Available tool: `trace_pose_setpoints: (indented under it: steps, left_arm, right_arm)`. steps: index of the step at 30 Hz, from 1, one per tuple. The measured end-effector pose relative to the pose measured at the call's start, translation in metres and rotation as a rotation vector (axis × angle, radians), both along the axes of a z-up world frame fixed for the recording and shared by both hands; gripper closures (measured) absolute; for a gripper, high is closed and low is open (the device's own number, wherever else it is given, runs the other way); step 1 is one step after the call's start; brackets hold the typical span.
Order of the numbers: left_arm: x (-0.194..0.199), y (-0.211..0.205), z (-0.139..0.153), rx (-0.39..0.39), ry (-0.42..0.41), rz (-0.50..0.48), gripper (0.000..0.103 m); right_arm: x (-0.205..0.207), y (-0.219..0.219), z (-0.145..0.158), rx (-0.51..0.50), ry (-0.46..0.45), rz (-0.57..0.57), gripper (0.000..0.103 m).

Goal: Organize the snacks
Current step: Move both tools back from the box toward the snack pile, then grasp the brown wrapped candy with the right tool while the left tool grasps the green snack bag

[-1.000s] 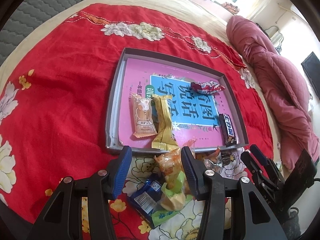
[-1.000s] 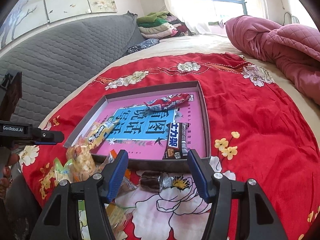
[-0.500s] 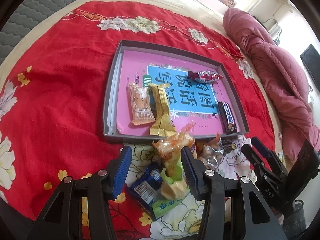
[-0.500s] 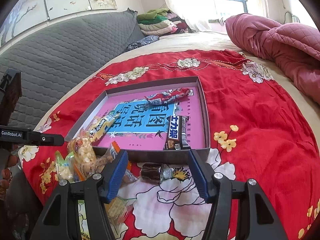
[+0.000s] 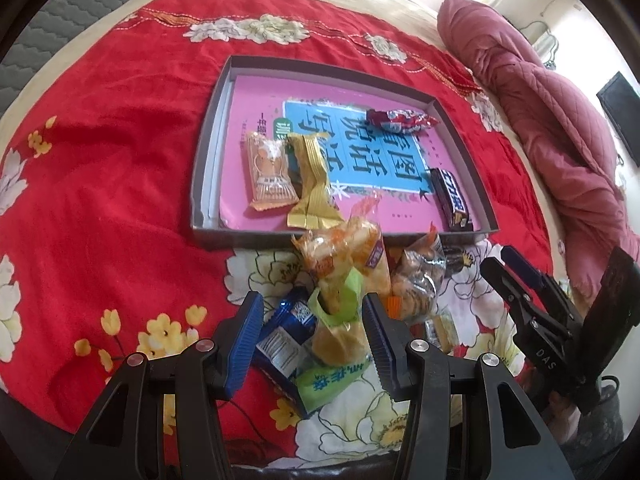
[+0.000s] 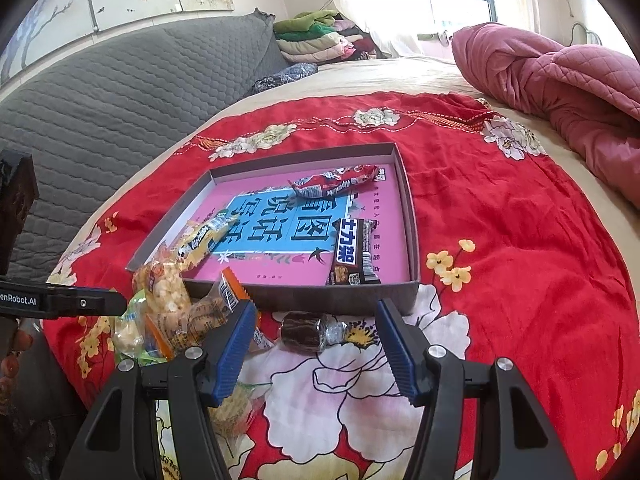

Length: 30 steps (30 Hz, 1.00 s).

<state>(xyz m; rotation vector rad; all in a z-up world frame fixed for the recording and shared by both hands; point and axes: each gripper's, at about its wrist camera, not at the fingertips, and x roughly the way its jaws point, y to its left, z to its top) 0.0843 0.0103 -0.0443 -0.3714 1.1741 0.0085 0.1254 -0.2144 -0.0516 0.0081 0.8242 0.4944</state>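
So here's where I'm at. My left gripper is pointed down into the loose pile with its jaws apart, and right between the blue pads sits a see-through green-and-clear plastic bag of pale yellow puffy snacks. It's in the gap but I can't see the pads actually pressing on it, so I'd call that open and holding nothing. The bag's long axis runs pretty much straight ahead from the gripper, toward the tray, so the pads would close across its narrow width, which is what I'd want. Just left of it, by the left pad, lies a blue-and-white foil packet; just past it, a crinkly orange bag of puffed balls.

My right gripper is also open and empty, with a small dark brown wrapped cake in clear film lying crosswise just ahead of its tips, twisted end toward the right pad.

Beyond both, the shallow grey cardboard tray with the pink liner sits on the red floral bedspread, already holding a few wrappers. Left is clearly nearer the green bag, right nearer the cake.
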Motion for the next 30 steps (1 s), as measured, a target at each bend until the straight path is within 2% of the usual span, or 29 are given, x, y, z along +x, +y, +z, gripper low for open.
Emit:
trace_pose_setpoints:
  steps: [19,30]
  left_arm:
    - [-0.014,-0.008,-0.006,-0.058,-0.003,-0.017,0.05]
    - [-0.012,-0.018,-0.018,-0.044,0.034,-0.039,0.05]
  right_arm:
    - [-0.002,0.009,-0.01,-0.033,0.029,0.036,0.041]
    - [0.0,0.014,-0.02,-0.05,0.054,0.044,0.041]
